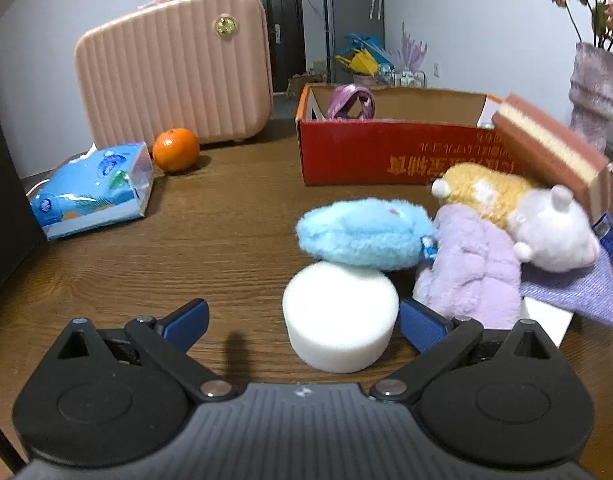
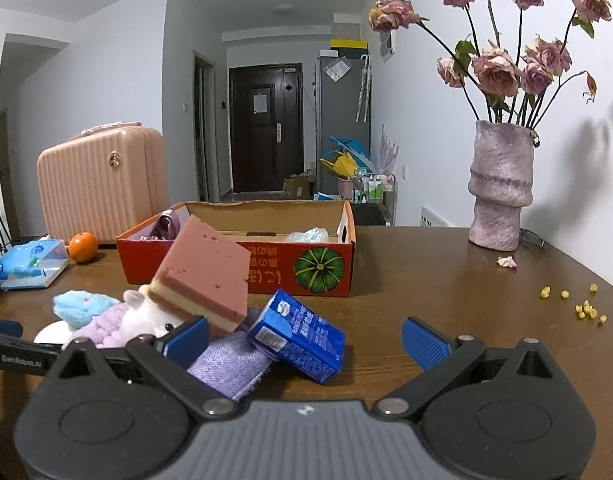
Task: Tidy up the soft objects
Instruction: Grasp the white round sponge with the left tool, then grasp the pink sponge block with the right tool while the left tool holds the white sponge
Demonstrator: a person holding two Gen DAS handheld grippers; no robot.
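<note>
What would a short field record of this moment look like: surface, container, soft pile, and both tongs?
surface: brown wooden table
container: red cardboard box, open top, a purple item and a pale bag inside
soft pile: white foam cylinder, blue plush, purple plush, white plush, layered sponge leaning on the pile
left tongs: open, foam cylinder between the jaws, not gripped
right tongs: open, a blue carton between the jaws
</note>
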